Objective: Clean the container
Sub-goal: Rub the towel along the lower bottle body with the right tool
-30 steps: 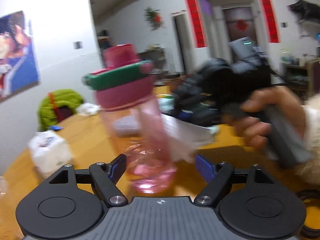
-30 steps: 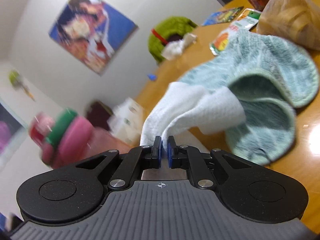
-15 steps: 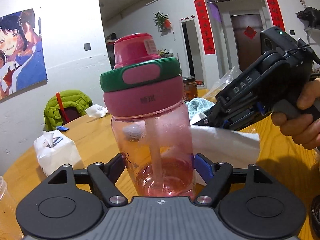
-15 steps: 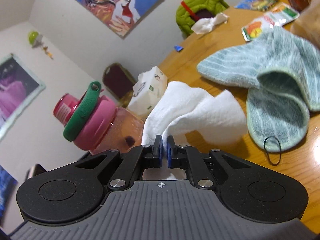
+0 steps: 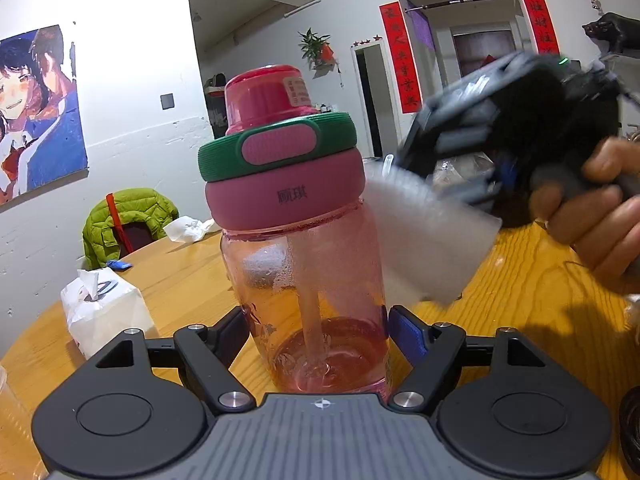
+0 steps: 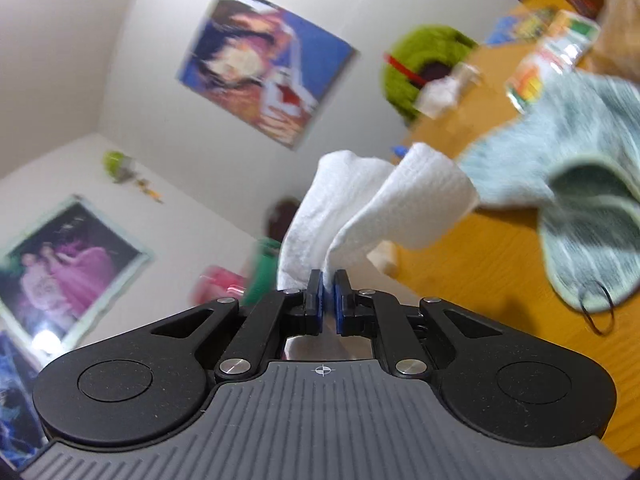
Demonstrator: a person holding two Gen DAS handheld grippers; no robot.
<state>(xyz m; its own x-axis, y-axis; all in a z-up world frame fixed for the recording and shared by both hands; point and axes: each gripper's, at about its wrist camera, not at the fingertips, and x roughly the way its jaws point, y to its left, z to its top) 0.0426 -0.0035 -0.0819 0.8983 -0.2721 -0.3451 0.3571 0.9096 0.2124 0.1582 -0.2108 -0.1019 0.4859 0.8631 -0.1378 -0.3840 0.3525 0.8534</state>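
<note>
Left gripper [image 5: 318, 330] clamps the base of the pink bottle [image 5: 304, 264], one blue pad on each side, holding it upright above the wooden table [image 5: 520, 280]. Bottle carries a pink lid with a green ring; a straw runs down inside. Right gripper [image 6: 328, 304] is closed on a folded white cloth [image 6: 372, 208], which in the left wrist view lies blurred against the bottle's right shoulder. Beyond: tissue pack [image 5: 106, 312] at left, teal towel [image 6: 580, 200] on the table.
</note>
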